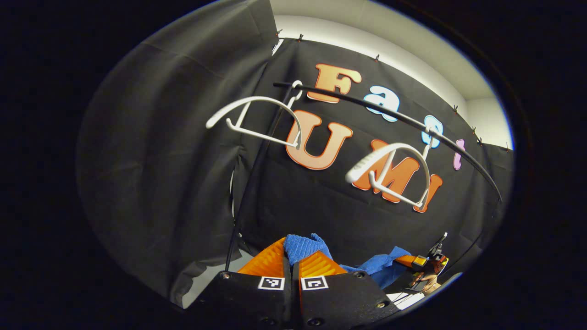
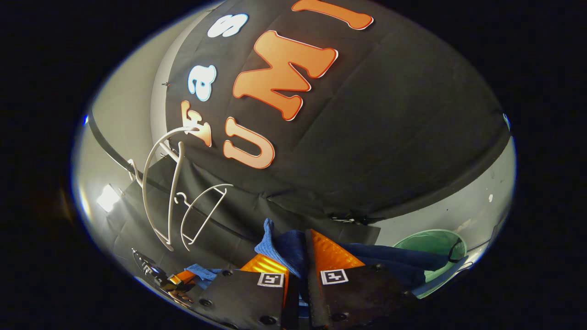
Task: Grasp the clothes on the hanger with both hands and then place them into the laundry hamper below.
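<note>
Both gripper views look upward from low, tilted, sharing the two hangers [image 1: 257, 121] [image 2: 160, 192] overhead.

blue cloth [image 1: 305, 247] | off hangers [image 1: 257, 121], bunched, held | green hamper [image 2: 431, 245] | upright, below

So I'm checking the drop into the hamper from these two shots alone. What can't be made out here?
- Hamper, right gripper view: only part of its green rim shows; the blue cloth and the picture's edge cut off the rest, so what it holds is hidden.
- Cloth's full shape: both views show bunched folds, with the right gripper and the left gripper in front.
- Other gripper, left gripper view: too small to judge its fingers.
</note>
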`<action>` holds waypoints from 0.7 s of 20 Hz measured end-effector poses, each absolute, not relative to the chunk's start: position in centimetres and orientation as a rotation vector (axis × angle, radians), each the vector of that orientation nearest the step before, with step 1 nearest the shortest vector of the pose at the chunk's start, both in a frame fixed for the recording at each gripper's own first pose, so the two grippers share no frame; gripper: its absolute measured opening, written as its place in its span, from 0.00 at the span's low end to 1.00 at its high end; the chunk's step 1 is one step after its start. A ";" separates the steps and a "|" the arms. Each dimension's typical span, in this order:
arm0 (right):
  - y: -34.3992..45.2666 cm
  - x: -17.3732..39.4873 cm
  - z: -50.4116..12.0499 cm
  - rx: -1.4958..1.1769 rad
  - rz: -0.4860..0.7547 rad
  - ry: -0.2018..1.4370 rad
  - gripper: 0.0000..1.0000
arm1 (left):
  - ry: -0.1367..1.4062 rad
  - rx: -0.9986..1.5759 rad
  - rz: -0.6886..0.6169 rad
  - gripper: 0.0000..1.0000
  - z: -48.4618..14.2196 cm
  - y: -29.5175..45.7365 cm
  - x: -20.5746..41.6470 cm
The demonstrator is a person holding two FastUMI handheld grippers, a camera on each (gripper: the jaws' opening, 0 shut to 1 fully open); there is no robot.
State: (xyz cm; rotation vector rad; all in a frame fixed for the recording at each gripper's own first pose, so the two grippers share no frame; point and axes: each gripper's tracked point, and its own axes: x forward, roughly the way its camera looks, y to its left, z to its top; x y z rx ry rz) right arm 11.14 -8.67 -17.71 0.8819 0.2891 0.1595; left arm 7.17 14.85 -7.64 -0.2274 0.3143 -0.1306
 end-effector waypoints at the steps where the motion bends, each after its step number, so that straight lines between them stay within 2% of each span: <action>1: -8.9 10.8 -17.9 0.879 0.145 0.292 0.16 | 0.337 -0.222 -0.135 0.00 -9.0 14.4 7.6; 14: -11.2 7.1 -22.2 0.800 -0.045 0.356 0.16 | 0.613 -0.279 -0.349 0.00 -22.0 1.9 9.3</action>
